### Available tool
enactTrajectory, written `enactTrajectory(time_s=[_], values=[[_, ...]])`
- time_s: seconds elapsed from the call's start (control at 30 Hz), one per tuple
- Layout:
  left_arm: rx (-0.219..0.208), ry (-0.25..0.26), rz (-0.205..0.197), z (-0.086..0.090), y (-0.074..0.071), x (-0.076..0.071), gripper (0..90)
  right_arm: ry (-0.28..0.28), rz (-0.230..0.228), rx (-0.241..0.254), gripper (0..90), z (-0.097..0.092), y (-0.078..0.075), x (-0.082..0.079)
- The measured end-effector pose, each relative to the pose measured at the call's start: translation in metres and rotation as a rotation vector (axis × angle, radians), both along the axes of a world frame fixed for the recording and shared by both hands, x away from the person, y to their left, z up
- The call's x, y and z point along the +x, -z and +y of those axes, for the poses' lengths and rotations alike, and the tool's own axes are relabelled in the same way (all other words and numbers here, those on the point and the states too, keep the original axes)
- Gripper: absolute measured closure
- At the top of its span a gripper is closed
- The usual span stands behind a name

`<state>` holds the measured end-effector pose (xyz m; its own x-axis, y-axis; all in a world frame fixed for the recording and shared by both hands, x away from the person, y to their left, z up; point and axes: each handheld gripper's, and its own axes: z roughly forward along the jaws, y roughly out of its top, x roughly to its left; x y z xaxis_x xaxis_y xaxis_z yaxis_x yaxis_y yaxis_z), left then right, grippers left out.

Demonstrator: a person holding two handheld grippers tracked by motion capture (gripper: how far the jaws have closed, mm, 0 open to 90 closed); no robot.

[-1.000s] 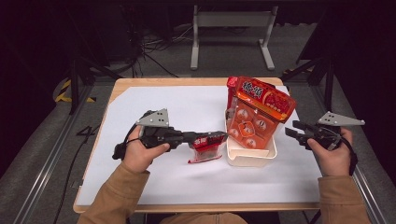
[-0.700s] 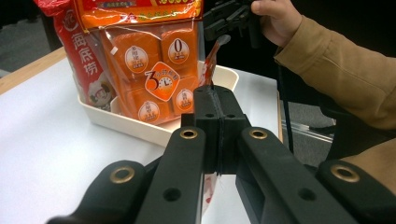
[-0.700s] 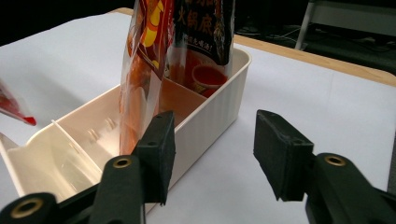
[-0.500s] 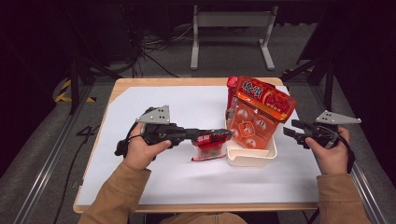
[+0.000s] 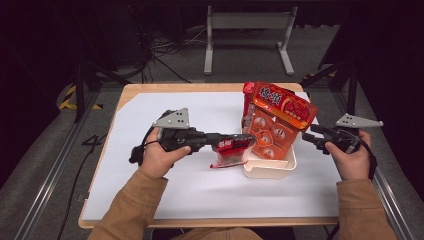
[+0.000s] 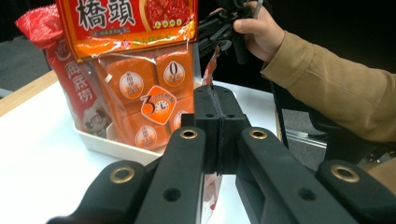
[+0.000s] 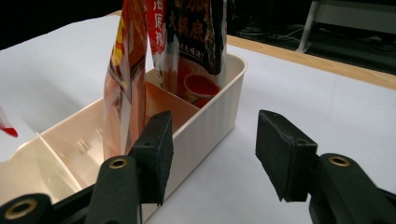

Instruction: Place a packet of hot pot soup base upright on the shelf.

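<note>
A white divided bin [image 5: 270,169] stands right of the table's middle, with an orange snack bag [image 5: 277,120] and a red bag [image 5: 248,97] upright in it. My left gripper [image 5: 246,140] is shut on a small red sachet [image 5: 229,152], which hangs at the bin's left rim. In the left gripper view the sachet [image 6: 210,70] sticks out past the closed jaws, next to the orange bag [image 6: 140,70]. My right gripper [image 5: 308,135] sits just right of the bin, open. In the right gripper view my right gripper [image 7: 210,149] has its jaws straddling the bin's wall [image 7: 205,126].
White paper [image 5: 165,185] covers the wooden table [image 5: 180,88]. The bin's near compartments [image 7: 56,158] hold nothing. A metal stand [image 5: 248,30] and cables lie on the floor beyond the far edge. The other hand [image 6: 261,28] appears behind the bags in the left gripper view.
My left gripper has carried the red sachet to the right, up to the bin's left rim. The right gripper has barely shifted.
</note>
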<state>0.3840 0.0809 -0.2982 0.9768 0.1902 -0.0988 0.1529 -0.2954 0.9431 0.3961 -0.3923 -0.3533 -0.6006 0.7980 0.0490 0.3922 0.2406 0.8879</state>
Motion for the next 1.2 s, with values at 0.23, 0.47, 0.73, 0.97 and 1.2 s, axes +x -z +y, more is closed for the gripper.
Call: enactTrajectory(time_s=[0.23, 0.47, 0.73, 0.97, 1.2], values=[[-0.01, 0.005, -0.025, -0.012, -0.007, 0.001, 90.0, -0.003, 0.004, 0.003, 47.0, -0.001, 0.001, 0.005], [-0.017, 0.015, -0.042, -0.023, -0.012, 0.004, 90.0, -0.004, 0.005, 0.008, 47.0, -0.001, 0.001, 0.005], [-0.02, 0.014, -0.063, -0.042, -0.015, 0.008, 90.0, -0.003, -0.004, 0.02, 47.2, -0.004, -0.001, 0.006], [-0.03, 0.024, -0.067, -0.052, -0.012, 0.012, 90.0, 0.0, -0.003, 0.027, 47.2, -0.006, -0.001, 0.005], [-0.045, 0.032, -0.071, -0.061, -0.009, 0.015, 90.0, 0.008, -0.01, 0.033, 46.7, -0.007, -0.002, 0.003]])
